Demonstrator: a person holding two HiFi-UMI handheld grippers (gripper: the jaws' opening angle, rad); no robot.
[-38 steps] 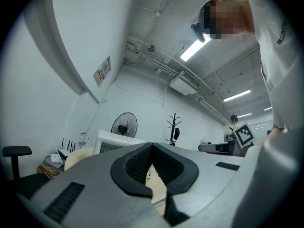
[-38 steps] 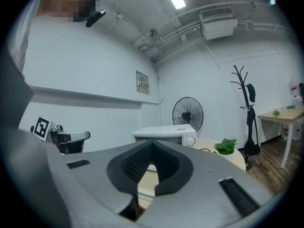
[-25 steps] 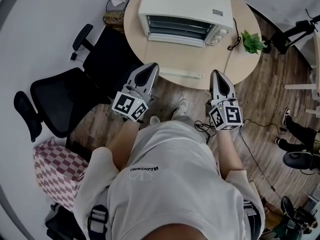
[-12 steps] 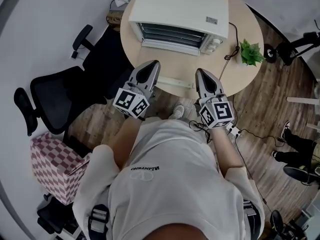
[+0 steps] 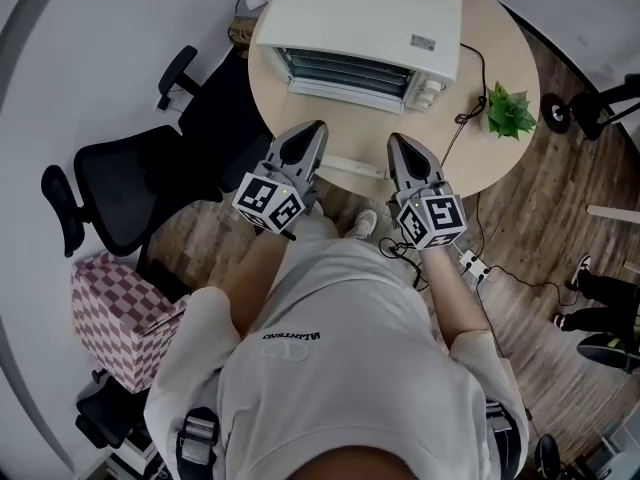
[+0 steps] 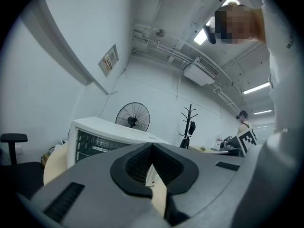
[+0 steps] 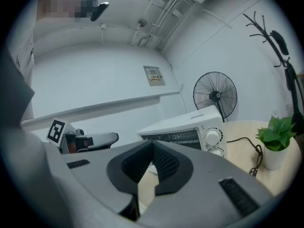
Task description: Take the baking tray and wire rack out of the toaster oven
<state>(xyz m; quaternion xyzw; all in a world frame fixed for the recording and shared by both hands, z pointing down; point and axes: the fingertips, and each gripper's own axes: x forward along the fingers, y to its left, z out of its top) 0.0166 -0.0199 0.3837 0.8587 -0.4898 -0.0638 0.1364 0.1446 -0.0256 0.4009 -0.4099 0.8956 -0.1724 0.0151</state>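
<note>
A white toaster oven (image 5: 360,33) stands on the round wooden table (image 5: 500,158), its front facing me. Shelf bars show inside the front opening (image 5: 345,66); I cannot tell the baking tray from the wire rack. A white strip (image 5: 355,166) lies on the table in front of the oven. My left gripper (image 5: 308,133) and right gripper (image 5: 398,143) hover side by side at the table's near edge, short of the oven, both shut and empty. The left gripper (image 6: 152,146) faces the oven (image 6: 99,139). The right gripper (image 7: 153,144) also faces the oven (image 7: 190,127).
A black office chair (image 5: 120,188) stands left of the table. A potted plant (image 5: 508,110) and a black cable (image 5: 465,98) are on the table's right side. A checked pink box (image 5: 110,318) and a power strip (image 5: 472,265) sit on the floor.
Both grippers have moved in toward the table edge, the right one shifting left, closer to the left one. Both stayed shut and empty.
</note>
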